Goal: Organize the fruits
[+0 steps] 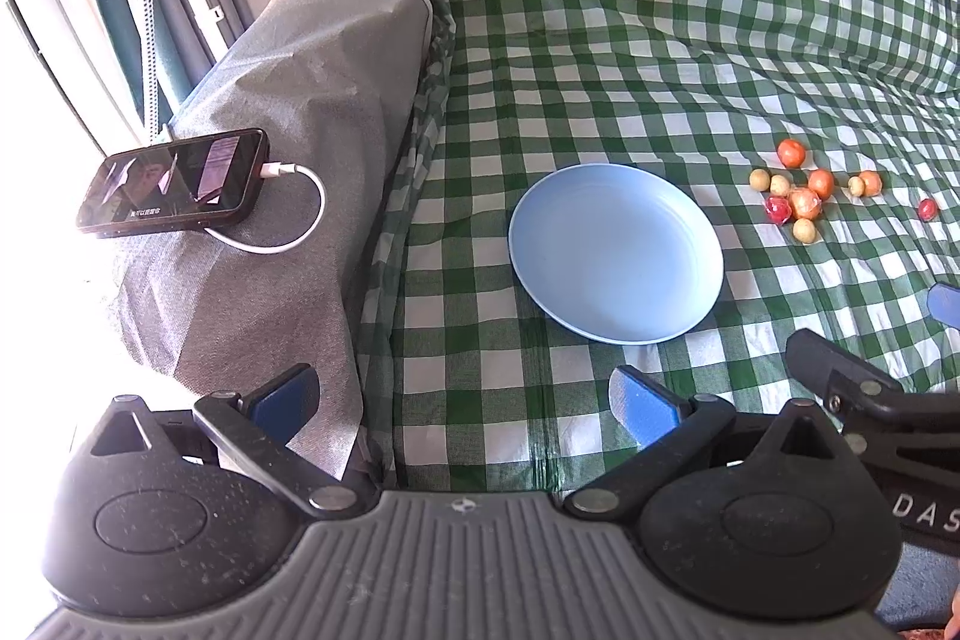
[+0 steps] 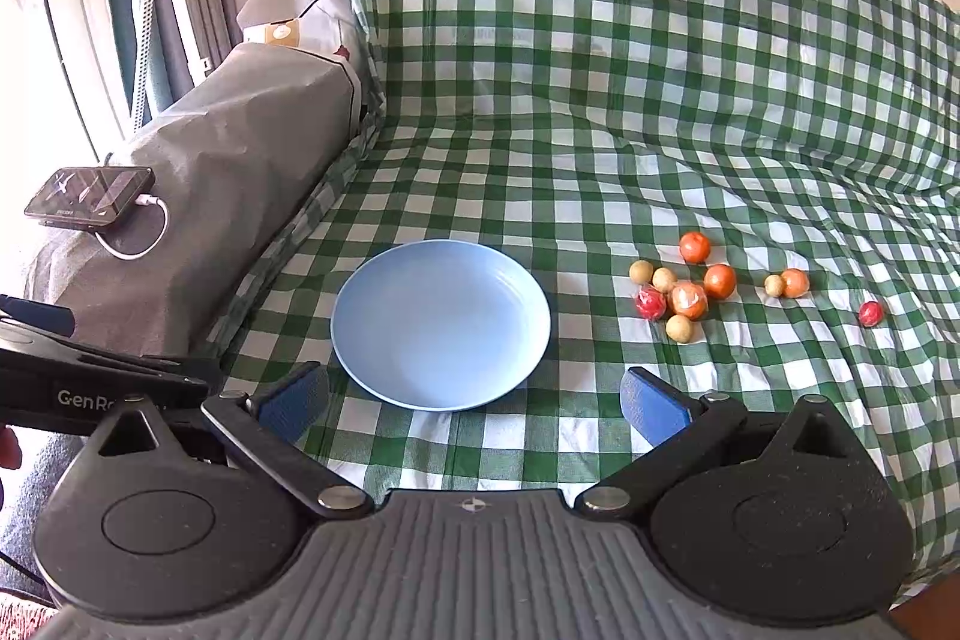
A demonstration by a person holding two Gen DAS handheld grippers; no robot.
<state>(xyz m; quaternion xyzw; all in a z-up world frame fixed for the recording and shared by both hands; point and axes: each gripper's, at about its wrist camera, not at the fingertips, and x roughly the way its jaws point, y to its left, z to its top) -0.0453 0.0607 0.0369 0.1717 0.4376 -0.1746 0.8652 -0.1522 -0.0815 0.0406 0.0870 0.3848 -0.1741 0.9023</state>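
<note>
Nearest the cameras, both tools are held low at the near edge of the scene, each with its blue-padded jaws spread wide and nothing between them: the left tool (image 1: 465, 397) sits near-left of the blue plate (image 1: 616, 253), while the right tool (image 2: 474, 400) sits just in front of it, its jaws framing the plate's near rim. The plate lies flat and bare on the green checked cloth (image 2: 600, 100), which drapes a soft, cushion-like surface rather than a counter. Beyond and to the right of the plate is the scattered fruit (image 2: 687, 298): a tight cluster of small orange, yellowish and red pieces, two of which look wrapped in clear film, then a separate pair further right, and one lone red fruit (image 2: 870, 313) farthest right of the plate. The pieces are round, so no long axis governs a grasp. The relation that matters is that all the fruit lies right of the plate and ahead-right of the right tool, making the right hand the nearer one; the plate-side red piece looks the shortest reach. Left of the plate, on a grey covered armrest, a phone (image 1: 173, 184) lies charging.
</note>
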